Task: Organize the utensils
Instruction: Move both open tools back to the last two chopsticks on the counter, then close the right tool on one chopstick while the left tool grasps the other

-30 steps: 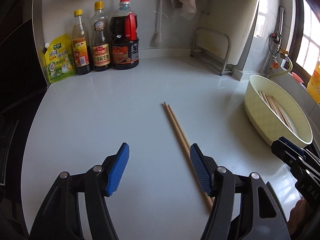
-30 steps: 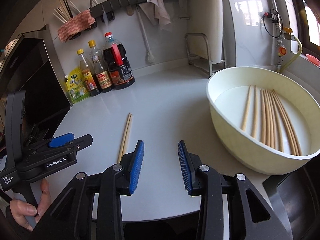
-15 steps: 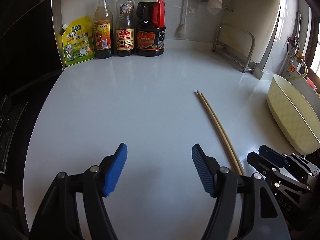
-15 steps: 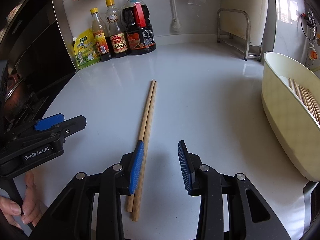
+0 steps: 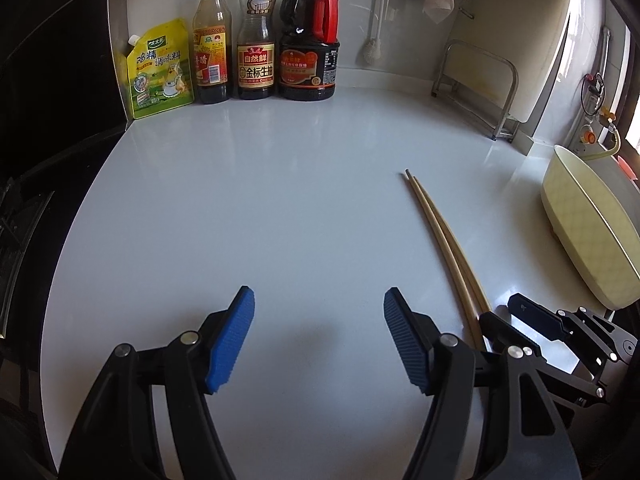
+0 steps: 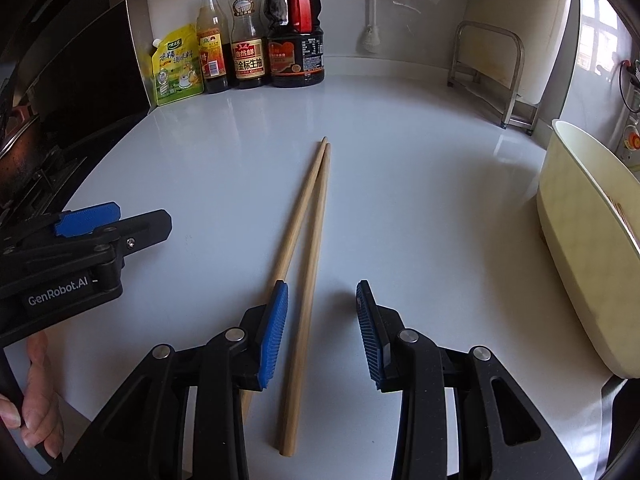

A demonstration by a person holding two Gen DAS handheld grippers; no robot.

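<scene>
Both grippers have come down toward the counter since a second ago, and the right gripper (image 6: 322,320) has swung from the basin over to the pair of chopsticks (image 6: 308,248), which now lie partly between its blue pads. Its jaws stand apart and press on nothing: one stick runs through the gap just beside the left pad (image 6: 274,332), and the other passes under that pad, their near ends close to the counter's near edge. The chopsticks lie flat on the white counter (image 5: 256,208), tips touching at the far end and spreading slightly toward the near end. The left gripper (image 5: 319,336) hovers over bare counter to the left of the chopsticks, jaws wide and empty. A person's hand (image 6: 38,396) grips its handle at the near left. At the right stands a cream basin (image 6: 580,248), well apart from the pair; a few stick ends show just inside its rim. Along the far wall stand a yellow seasoning pouch (image 5: 160,68), three sauce bottles (image 5: 256,40) and a metal rack (image 5: 480,88).
</scene>
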